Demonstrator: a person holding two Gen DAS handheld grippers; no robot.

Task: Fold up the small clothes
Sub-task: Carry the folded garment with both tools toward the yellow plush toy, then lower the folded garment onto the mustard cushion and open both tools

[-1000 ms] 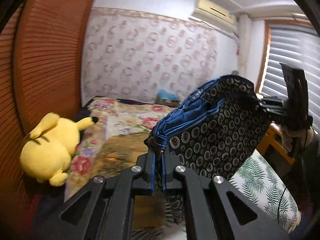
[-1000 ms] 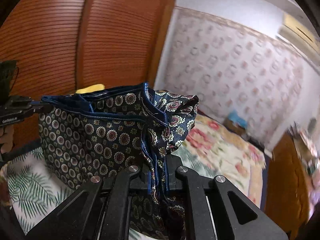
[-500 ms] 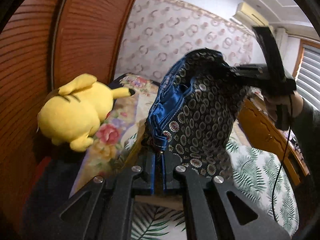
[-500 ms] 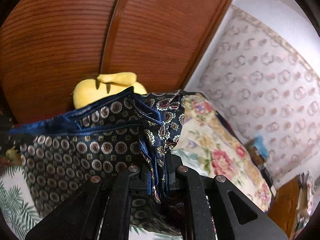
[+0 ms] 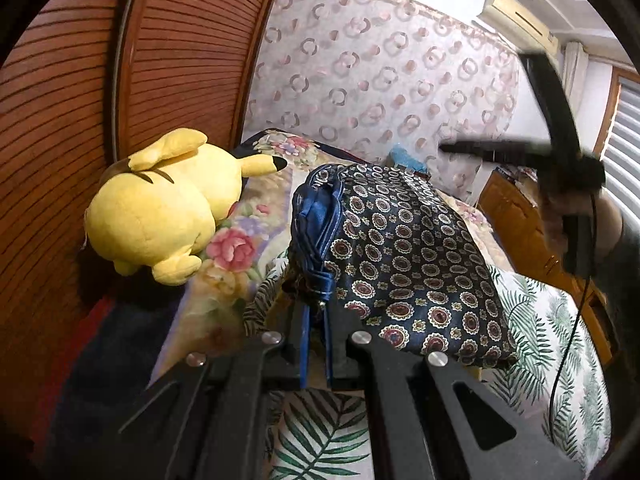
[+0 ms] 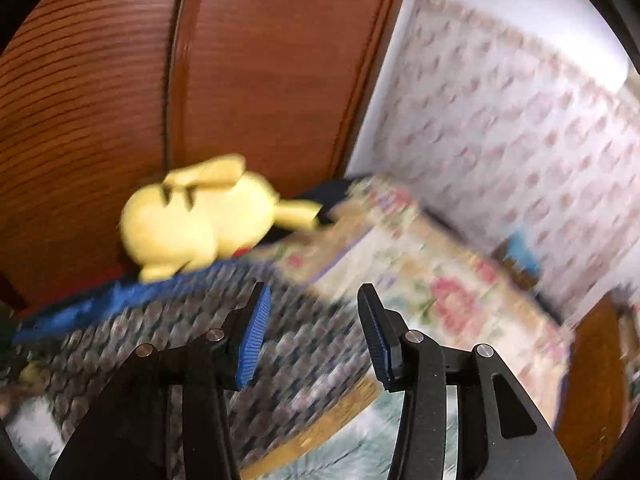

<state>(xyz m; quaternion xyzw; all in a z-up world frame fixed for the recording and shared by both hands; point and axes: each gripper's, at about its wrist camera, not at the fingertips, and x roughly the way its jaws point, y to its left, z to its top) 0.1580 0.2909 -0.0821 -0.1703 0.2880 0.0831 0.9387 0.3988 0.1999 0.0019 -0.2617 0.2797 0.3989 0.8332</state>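
A dark blue patterned garment point(image 5: 404, 264) with a blue waistband lies folded on the bed. My left gripper point(image 5: 316, 320) is shut on its near edge by the waistband. My right gripper point(image 6: 314, 328) is open and empty, just above the far side of the same garment point(image 6: 168, 344), which is blurred in that view. The right gripper also shows in the left wrist view point(image 5: 444, 146), raised above the bed and motion-blurred.
A yellow plush toy point(image 5: 160, 208) lies at the left against the wooden wardrobe doors point(image 5: 180, 48). A floral quilt point(image 5: 248, 216) lies behind the garment, on a leaf-print sheet point(image 5: 548, 344). A wooden cabinet point(image 5: 520, 220) stands at the right.
The garment has been brought down from the air onto the bed. My right gripper has opened, let go of it and lifted away. My left gripper still holds its edge.
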